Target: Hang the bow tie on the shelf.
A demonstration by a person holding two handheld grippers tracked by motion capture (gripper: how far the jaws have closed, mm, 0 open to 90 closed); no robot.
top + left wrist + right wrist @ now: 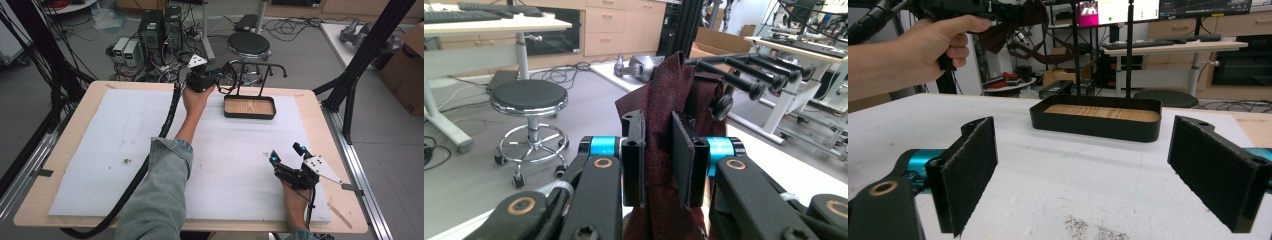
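Dark red cloth (659,115) pinched in left tongs (658,150) beside rack pegs (754,90), right tongs (1083,175) wide open, empty

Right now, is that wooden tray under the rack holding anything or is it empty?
Empty. The tray shows only its bare wood bottom in the high view, and the right gripper view shows nothing standing above its rim.

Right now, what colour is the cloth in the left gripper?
Dark red cloth, finely speckled; the left gripper view shows it best.

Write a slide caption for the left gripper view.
Left gripper clamps dark red cloth draped by the rack's black pegs.
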